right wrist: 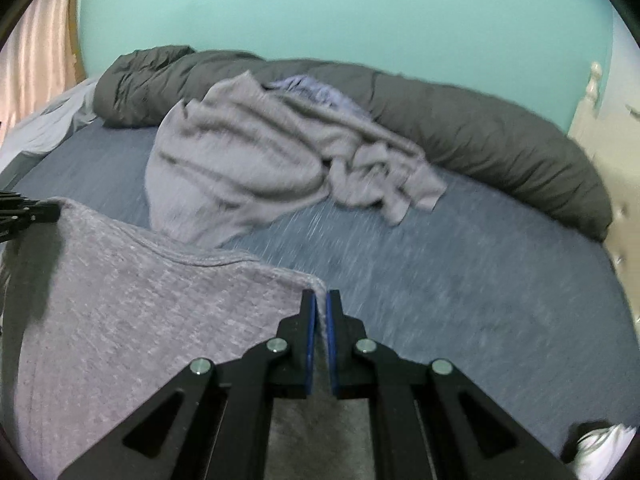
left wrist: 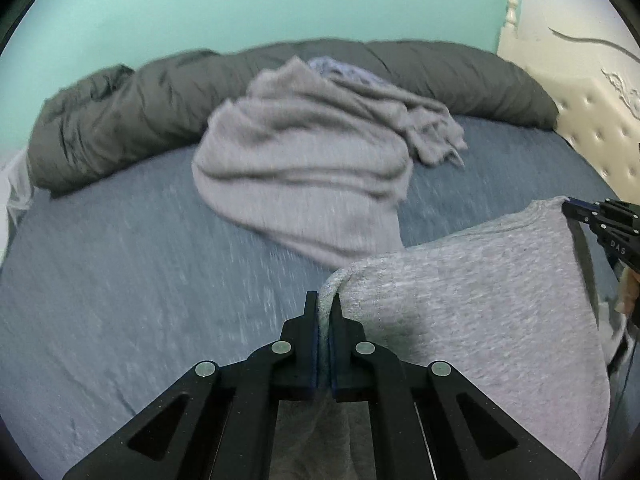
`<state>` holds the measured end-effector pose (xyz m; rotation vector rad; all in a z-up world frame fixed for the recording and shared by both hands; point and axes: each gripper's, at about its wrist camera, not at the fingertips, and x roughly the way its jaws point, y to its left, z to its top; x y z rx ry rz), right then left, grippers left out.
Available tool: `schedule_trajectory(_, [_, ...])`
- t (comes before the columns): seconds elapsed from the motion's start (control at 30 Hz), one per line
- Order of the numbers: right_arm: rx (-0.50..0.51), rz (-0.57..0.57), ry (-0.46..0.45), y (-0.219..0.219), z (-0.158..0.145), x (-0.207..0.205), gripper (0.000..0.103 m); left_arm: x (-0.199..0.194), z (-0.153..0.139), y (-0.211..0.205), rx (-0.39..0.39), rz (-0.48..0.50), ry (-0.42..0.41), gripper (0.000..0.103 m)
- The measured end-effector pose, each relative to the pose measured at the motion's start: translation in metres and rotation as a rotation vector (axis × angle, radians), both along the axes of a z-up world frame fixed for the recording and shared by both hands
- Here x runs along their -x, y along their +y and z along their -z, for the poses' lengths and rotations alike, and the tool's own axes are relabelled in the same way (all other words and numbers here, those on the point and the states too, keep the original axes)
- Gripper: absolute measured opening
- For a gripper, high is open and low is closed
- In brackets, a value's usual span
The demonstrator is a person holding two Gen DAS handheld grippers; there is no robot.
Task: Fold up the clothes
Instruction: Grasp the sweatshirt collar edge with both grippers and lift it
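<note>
Left wrist view: left gripper clamped on one corner of the grey shirt, held up over the blue bed sheet; right gripper bites the far corner.
Behind: crumpled grey garment, dark duvet rolled along the wall.
Right wrist view: right gripper pinching the grey shirt edge, fabric between the pads; left gripper grips the opposite corner.
Sheet: blue bed sheet below, motion-blurred.

Both tools are matte black plastic linkages. The left gripper and right gripper each have two pointed fingers lined with blue pads, and four round silver pivot pins. White letters "DAS" mark the right gripper's side.
</note>
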<state>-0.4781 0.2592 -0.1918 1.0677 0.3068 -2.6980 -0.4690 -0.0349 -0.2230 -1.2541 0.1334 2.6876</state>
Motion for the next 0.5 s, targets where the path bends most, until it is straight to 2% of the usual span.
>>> schedule_trajectory(0.1, [-0.01,0.013,0.013,0.003,-0.009,0.021,0.005,0.013,-0.003,0.003,0.009,-0.016,0.005,0.003])
schedule_trajectory(0.17, [-0.025,0.012,-0.01,0.002,0.0,0.034,0.005,0.025,0.008,0.006,0.014,-0.016,-0.024,0.003])
schedule_trajectory(0.23, [-0.043,0.012,-0.044,-0.002,0.018,0.044,0.005,0.033,0.025,0.008,0.026,-0.014,-0.055,0.003])
schedule_trajectory(0.37, [-0.072,0.018,-0.129,-0.008,0.067,0.056,0.005,0.043,0.076,0.015,0.068,0.007,-0.145,0.003])
schedule_trajectory(0.5, [-0.107,0.007,-0.199,-0.016,0.109,0.062,0.005,0.045,0.114,0.018,0.087,0.02,-0.197,0.004])
